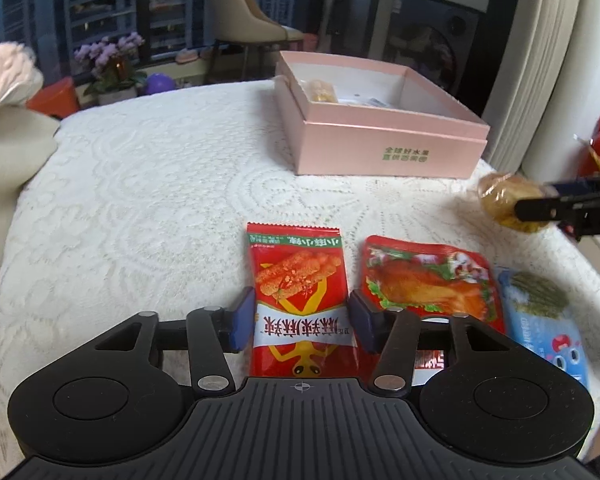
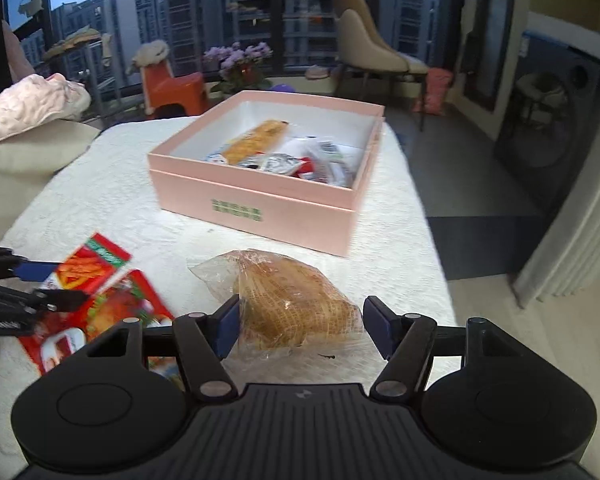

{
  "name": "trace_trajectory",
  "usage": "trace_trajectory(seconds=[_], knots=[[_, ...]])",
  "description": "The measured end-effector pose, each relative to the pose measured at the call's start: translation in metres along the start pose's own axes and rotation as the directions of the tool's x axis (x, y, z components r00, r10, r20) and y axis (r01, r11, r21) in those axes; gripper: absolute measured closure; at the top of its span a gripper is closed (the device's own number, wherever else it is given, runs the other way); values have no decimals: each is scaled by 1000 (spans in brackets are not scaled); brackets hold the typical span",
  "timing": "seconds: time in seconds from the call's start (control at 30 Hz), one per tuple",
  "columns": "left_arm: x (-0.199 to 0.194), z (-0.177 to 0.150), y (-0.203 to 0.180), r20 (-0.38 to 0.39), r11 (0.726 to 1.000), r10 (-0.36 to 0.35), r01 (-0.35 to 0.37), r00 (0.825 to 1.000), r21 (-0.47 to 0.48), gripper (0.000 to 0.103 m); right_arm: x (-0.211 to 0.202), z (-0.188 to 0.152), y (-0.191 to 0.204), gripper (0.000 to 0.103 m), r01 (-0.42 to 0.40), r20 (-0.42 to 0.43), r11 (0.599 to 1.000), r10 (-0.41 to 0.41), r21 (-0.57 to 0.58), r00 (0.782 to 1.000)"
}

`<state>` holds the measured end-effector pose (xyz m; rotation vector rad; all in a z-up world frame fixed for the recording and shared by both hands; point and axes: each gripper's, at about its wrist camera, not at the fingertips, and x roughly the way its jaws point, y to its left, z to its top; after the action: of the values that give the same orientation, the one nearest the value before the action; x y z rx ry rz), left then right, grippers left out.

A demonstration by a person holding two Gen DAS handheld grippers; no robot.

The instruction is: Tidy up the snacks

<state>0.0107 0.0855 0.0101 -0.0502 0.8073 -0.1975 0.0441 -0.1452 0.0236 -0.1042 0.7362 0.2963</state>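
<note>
A red snack packet [image 1: 300, 280] with a yellow lizard print lies flat on the white lace cloth. My left gripper [image 1: 302, 318] has a blue pad against each long side of it. A bread roll in a clear wrapper [image 2: 296, 304] sits between the pads of my right gripper [image 2: 300, 322], which is shut on it; the roll is sharp while the room behind is blurred. In the left wrist view the bread roll [image 1: 496, 196] hangs at the table's right edge. The open pink box [image 2: 252, 208] stands beyond, with several snacks inside.
A red chicken-leg packet [image 1: 428, 280] and a blue packet [image 1: 540, 312] lie right of the left gripper. The pink box [image 1: 388, 148] sits at the far right of the table. A cushion [image 1: 8, 152] lies left; the floor drops off right of the table.
</note>
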Motion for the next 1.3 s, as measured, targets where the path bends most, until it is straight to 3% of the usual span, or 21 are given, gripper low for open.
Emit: trace_trajectory(seconds=[0.03, 0.1, 0.13, 0.27, 0.37, 0.53, 0.87, 0.97, 1.17, 1.3], knots=[[-3, 0, 2, 3, 1000, -14, 14, 1000, -13, 54, -1, -1, -2, 38, -3, 2, 1000, 3, 9, 1000], [-11, 5, 4, 34, 1000, -8, 9, 999, -21, 87, -2, -3, -4, 39, -10, 14, 1000, 9, 27, 1000], [-17, 9, 4, 56, 1000, -5, 6, 998, -17, 91, -5, -2, -5, 39, -12, 26, 999, 11, 34, 1000], [-27, 24, 2, 81, 1000, -12, 12, 997, 2, 89, -13, 2, -4, 40, -34, 75, 999, 31, 38, 997], [-23, 24, 2, 42, 1000, -24, 24, 999, -1, 85, -11, -1, -1, 40, -28, 77, 999, 26, 25, 997], [-10, 11, -31, -47, 989, -40, 46, 998, 142, 82, 4, -11, -7, 40, -30, 38, 997, 27, 66, 999], [5, 3, -49, -55, 980, -80, 89, 995, 180, 79, 25, -25, 4, 25, 11, -21, 1000, -10, 21, 1000], [3, 2, -47, -40, 977, -50, 57, 998, 205, 79, 30, -29, 9, 21, 38, -28, 999, -38, -2, 999], [10, 7, -28, 0, 973, 87, -85, 996, 212, 80, 32, -30, 6, 18, 35, -29, 999, -34, 33, 999], [11, 12, -17, -13, 988, 44, -41, 999, 151, 77, 33, -30, 5, 16, 38, -25, 998, -37, 43, 999]])
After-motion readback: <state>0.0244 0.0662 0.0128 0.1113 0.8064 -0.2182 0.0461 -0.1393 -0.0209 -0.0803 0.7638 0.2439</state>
